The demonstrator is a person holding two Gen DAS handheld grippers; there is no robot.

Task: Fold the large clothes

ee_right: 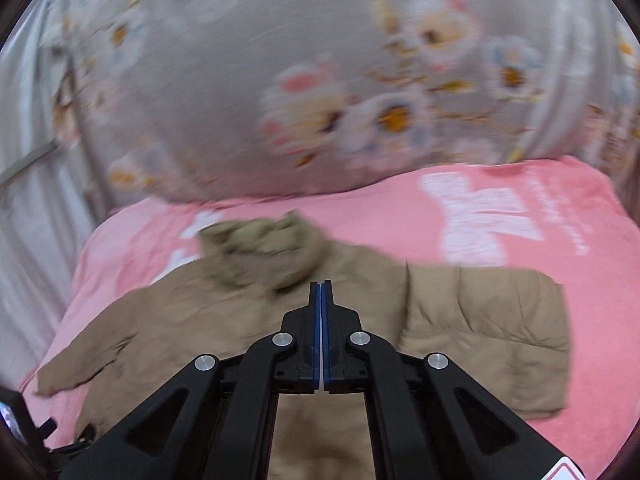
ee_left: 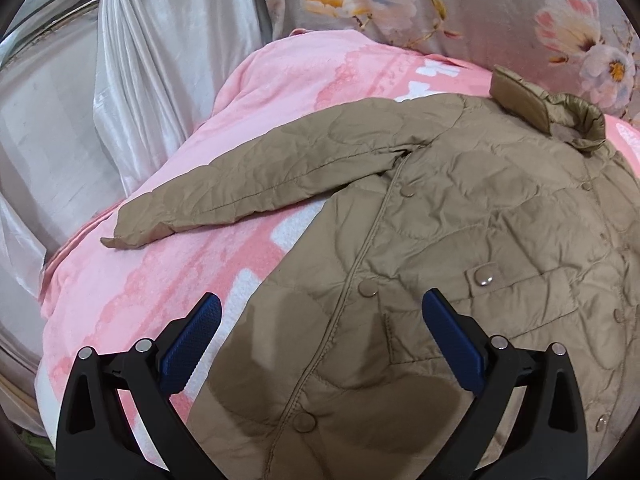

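A tan quilted jacket (ee_left: 460,220) lies front up on a pink blanket (ee_left: 160,300), snaps done up, collar (ee_left: 548,108) at the far end. One sleeve (ee_left: 240,184) stretches out to the left. My left gripper (ee_left: 322,300) hovers open over the jacket's lower front with nothing between its blue pads. In the blurred right wrist view, the jacket (ee_right: 200,320) lies below my right gripper (ee_right: 321,284), which is shut with its pads pressed together and empty. The other sleeve (ee_right: 488,336) lies bent beside the body at the right.
The pink blanket (ee_right: 520,216) covers the whole bed surface. Grey floral fabric (ee_left: 460,8) rises behind it, also filling the far side (ee_right: 240,80) of the right wrist view. White satin drapes (ee_left: 160,60) hang at the left beyond the bed's edge.
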